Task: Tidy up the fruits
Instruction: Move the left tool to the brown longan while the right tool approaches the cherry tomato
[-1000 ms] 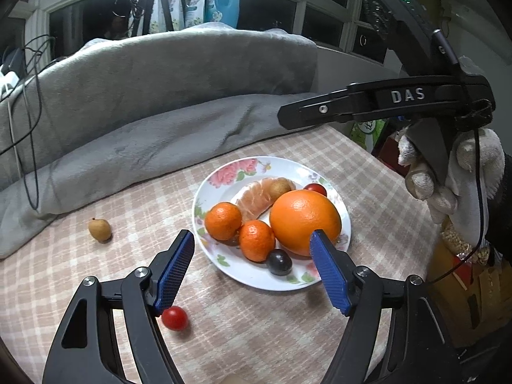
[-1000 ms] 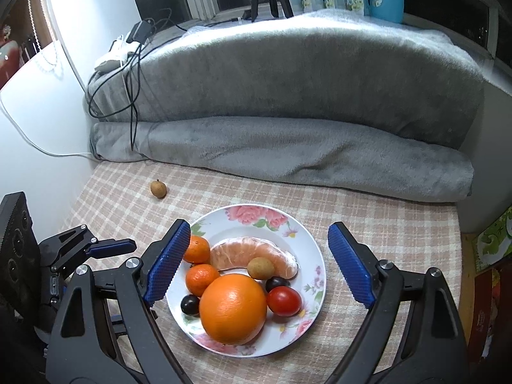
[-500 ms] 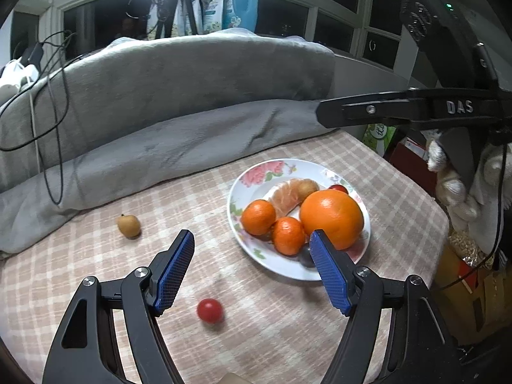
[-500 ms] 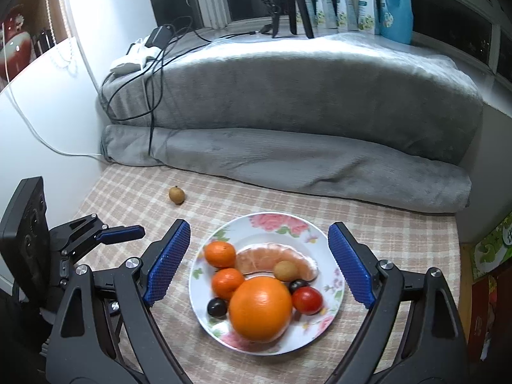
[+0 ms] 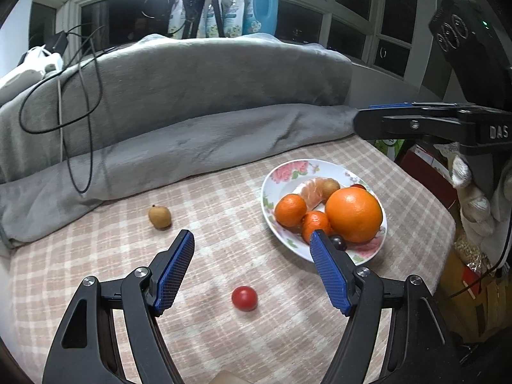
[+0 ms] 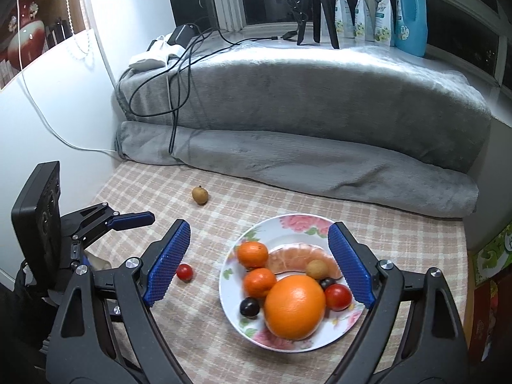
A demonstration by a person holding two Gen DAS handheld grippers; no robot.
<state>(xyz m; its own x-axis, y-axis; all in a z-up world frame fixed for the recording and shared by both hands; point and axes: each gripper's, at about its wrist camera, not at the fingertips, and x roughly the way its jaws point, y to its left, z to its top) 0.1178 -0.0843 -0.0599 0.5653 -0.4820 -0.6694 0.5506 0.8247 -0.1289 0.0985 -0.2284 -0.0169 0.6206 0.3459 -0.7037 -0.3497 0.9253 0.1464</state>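
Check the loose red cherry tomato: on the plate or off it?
Off. The cherry tomato lies on the checked cloth, apart from the plate.

From the left wrist view we find the plate point(image 5: 323, 166) at two o'clock on the worktop point(image 5: 224, 211), carrying the big orange point(image 5: 354, 214), two mandarins, peeled segments and small fruits. A lone tomato point(image 5: 244, 298) lies at six o'clock, well apart from it, and the small round fruit point(image 5: 159, 217) at ten o'clock. Behind them all we see the folded blanket point(image 5: 204, 134) along the worktop's far edge.

Domestic room: grey blanket point(image 6: 304, 102) bundled against a night window point(image 5: 352, 22), detergent bottle point(image 6: 410, 12) on the sill, checked cloth point(image 5: 224, 224) underneath.
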